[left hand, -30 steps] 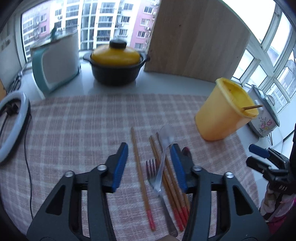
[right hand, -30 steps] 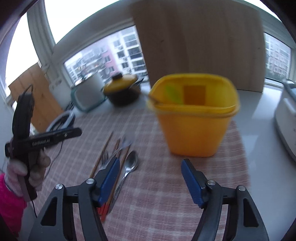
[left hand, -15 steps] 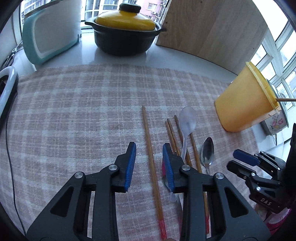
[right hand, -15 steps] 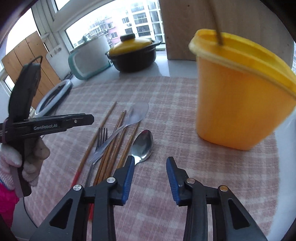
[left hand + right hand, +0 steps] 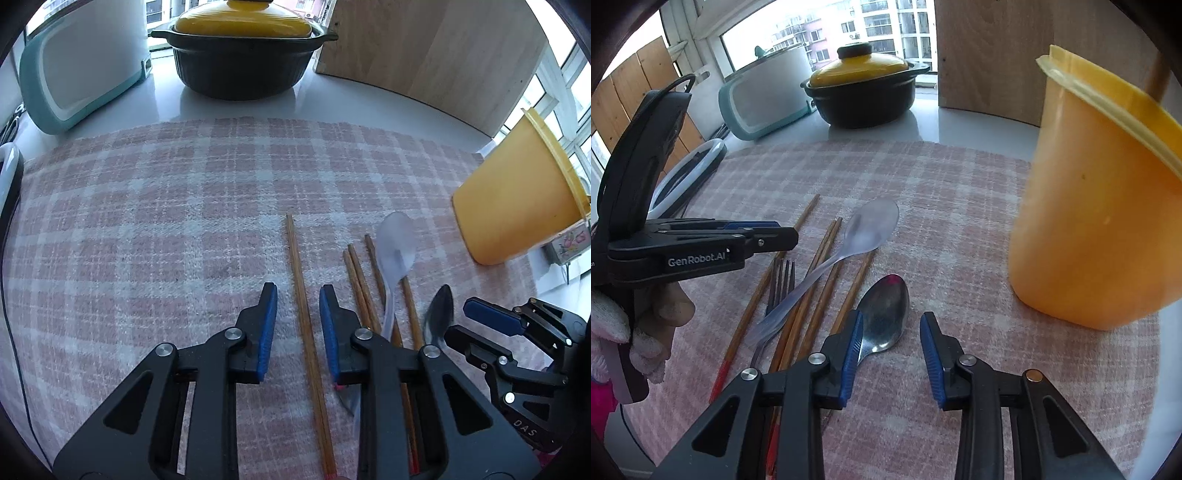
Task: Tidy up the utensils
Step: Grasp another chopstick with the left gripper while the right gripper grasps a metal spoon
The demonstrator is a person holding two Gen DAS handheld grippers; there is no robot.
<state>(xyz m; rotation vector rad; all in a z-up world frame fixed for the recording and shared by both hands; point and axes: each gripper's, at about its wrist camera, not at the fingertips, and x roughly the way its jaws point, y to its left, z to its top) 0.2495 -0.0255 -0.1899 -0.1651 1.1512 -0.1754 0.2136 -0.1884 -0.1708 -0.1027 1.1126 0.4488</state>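
Observation:
Several wooden chopsticks, a clear plastic spoon [image 5: 864, 232], a metal fork [image 5: 779, 284] and a metal spoon [image 5: 886, 310] lie on the pink checked cloth [image 5: 147, 221]. My left gripper [image 5: 297, 306] is open low over the cloth, its jaws either side of a lone chopstick [image 5: 303, 302]. My right gripper [image 5: 890, 332] is open, just before the metal spoon's bowl. A yellow container [image 5: 1097, 221] stands to the right with one chopstick in it; it also shows in the left wrist view [image 5: 517, 206].
A black pot with a yellow lid [image 5: 240, 48], a white and teal appliance [image 5: 81, 70] and a wooden board [image 5: 424, 55] stand at the back on the white counter. A ring light [image 5: 687, 177] lies at the left edge.
Both grippers have come down closer to the utensils. The left jaws narrowed and now straddle the lone chopstick. The right jaws narrowed and moved from the container to the metal spoon.

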